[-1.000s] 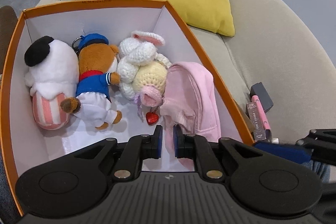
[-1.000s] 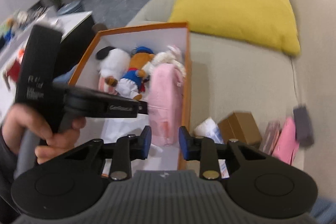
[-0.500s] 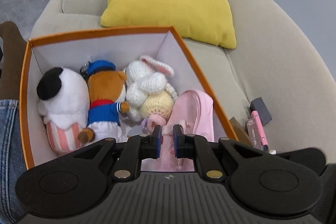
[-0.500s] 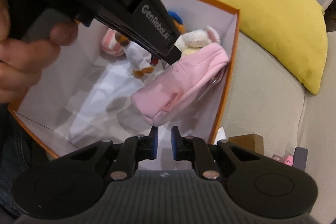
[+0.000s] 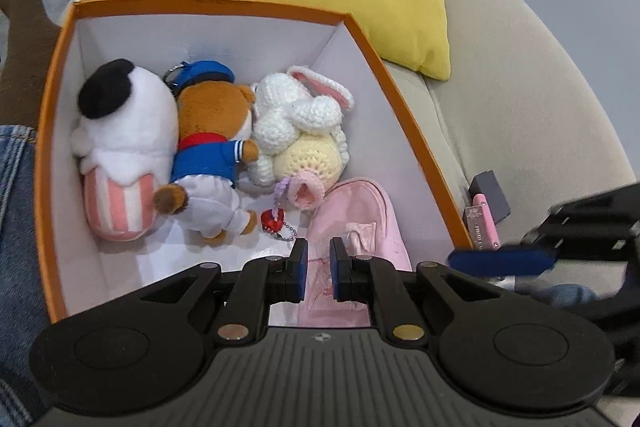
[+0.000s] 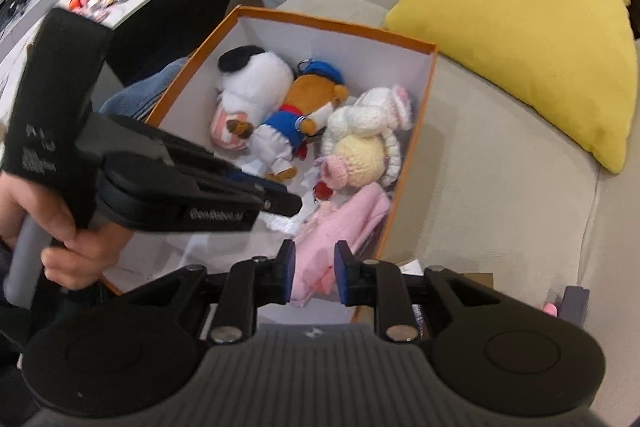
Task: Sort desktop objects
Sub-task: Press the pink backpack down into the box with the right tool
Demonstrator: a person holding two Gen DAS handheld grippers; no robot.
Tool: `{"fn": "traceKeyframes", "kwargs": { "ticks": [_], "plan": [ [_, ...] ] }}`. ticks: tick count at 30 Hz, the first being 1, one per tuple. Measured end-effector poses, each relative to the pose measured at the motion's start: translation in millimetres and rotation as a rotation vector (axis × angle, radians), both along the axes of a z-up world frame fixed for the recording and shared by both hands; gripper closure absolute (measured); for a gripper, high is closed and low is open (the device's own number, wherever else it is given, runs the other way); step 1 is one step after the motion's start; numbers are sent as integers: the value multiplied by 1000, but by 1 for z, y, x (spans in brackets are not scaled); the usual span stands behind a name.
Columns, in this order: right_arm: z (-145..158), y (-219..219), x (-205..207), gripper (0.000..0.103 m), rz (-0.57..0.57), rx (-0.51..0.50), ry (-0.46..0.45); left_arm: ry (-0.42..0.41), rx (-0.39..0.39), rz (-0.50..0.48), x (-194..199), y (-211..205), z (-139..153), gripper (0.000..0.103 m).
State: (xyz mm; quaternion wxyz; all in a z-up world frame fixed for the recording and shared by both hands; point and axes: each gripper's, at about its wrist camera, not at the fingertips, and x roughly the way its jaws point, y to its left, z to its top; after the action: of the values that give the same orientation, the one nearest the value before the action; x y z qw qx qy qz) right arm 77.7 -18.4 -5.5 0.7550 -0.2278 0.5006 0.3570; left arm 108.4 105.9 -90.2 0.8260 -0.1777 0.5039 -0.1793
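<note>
Motion blur smears the right claw (image 5: 500,261) beside the box (image 5: 412,131).

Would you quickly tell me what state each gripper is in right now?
Left gripper: shut, holding nothing, above the soft pink fabric pouch.
Right gripper: jaws opening, empty, over the same pouch in the orange cardboard box.

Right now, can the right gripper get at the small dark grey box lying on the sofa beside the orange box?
Probably yes: the dark grey box lies uncovered on the beige sofa, outside the orange box, beside the right gripper.
</note>
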Motion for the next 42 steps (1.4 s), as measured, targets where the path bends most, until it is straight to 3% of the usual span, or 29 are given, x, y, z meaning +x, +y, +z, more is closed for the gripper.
{"fn": "traceKeyframes", "kwargs": {
  "ticks": [2,3,4,12,17,24,30,32,33,34,37,42],
  "plan": [
    [-6,5,-12,73,47,-22,12,6,6,9,-3,2,0,92],
    [-13,9,-17,59,70,-38,4,12,7,16,-4,3,-1,92],
    [-18,13,-22,54,84,-65,-26,18,6,20,-5,4,-1,92],
    [-14,30,5,57,82,-144,-100,102,14,72,-21,11,-17,92],
    [-15,57,41,67,122,-252,-91,154,-13,41,-27,5,-22,91],
    [-46,97,69,68,194,-438,-48,211,-66,35,-22,2,-30,91],
    [-79,108,73,73,248,-594,-3,235,-51,6,-16,-11,-41,91],
    [-82,109,70,79,256,-612,4,237,-35,8,-15,-15,-45,91],
    [-81,109,70,89,257,-614,5,240,-34,7,-15,-17,-47,91],
    [-79,106,70,91,250,-601,23,245,-37,5,-15,-18,-48,91],
    [-62,95,69,93,226,-527,47,246,-40,6,-15,-22,-51,91],
    [-15,70,62,94,165,-394,-22,201,-58,64,-8,-18,-37,91]
  ]
}}
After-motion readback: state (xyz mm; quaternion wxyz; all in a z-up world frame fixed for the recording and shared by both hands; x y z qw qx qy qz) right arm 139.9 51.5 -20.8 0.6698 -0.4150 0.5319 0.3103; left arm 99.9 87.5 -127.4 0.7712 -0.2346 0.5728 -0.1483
